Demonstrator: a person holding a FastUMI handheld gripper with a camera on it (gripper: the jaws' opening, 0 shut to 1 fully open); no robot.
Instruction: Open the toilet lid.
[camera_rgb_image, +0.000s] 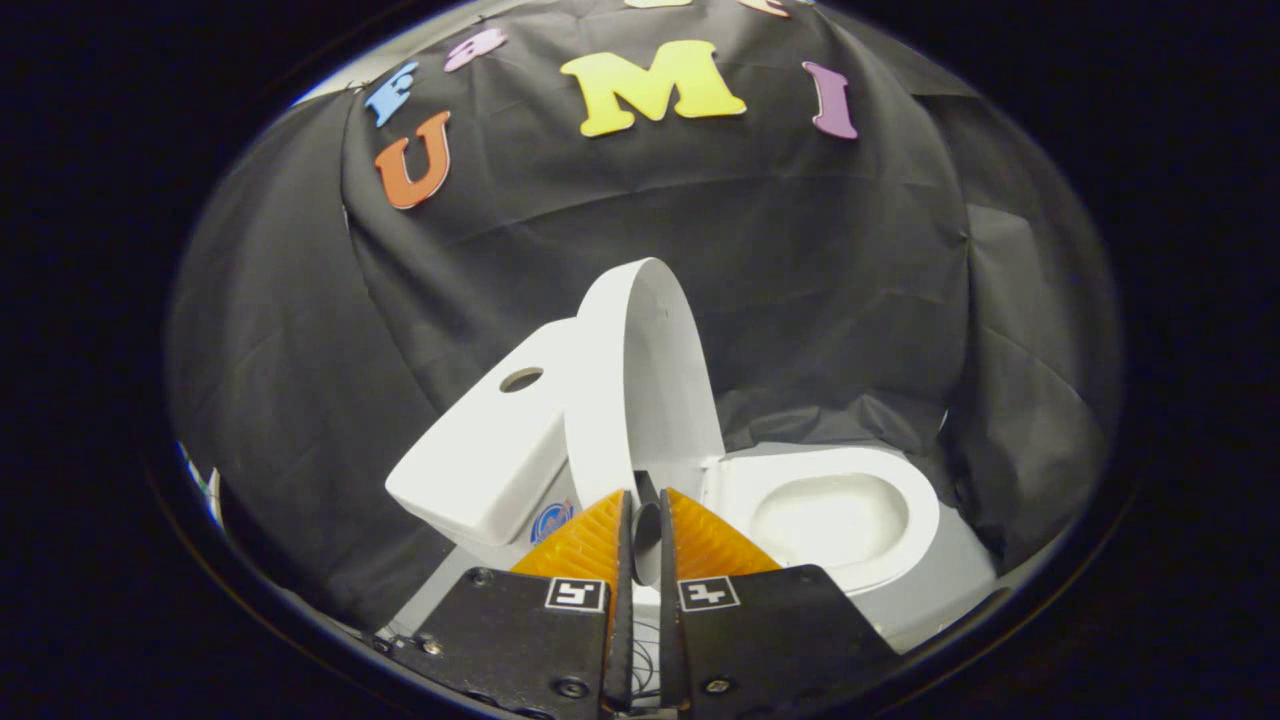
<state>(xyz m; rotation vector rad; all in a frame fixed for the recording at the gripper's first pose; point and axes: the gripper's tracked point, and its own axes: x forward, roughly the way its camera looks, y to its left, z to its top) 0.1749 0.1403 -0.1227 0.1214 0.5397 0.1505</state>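
1. The gripper (646, 515) has its two fingers drawn close together, with only a narrow slot left between them. In that slot sits the lower edge of the lid (640, 380); whether both fingers actually press on it I cannot tell, since the edge looks dark and thin there and the contact is hard to read.

2. The lid stands nearly upright just ahead of the fingers, rising from between their tips and leaning back toward the tank (490, 460), which lies ahead and to the left of them. By that posture the task looks done or all but done — the lid is raised clear of the bowl.

3. The bowl (830, 515) lies open ahead and to the right of the fingers, its rim bare. It sits there because the lid swings on a hinge at the back of the seat, between tank and bowl.

4. The fingers being edge-on to the lid suits a thin plate: a pinch on the rim gives control of the swing.

5. Room to move — the lid's top edge has the black cloth wall (850, 280) well beyond it, so nothing crowds it. The tight spot is the tank just behind the lid; pushing further would likely press the lid against it.

6. Backing straight away from the lid looks free on both sides of the fingers.
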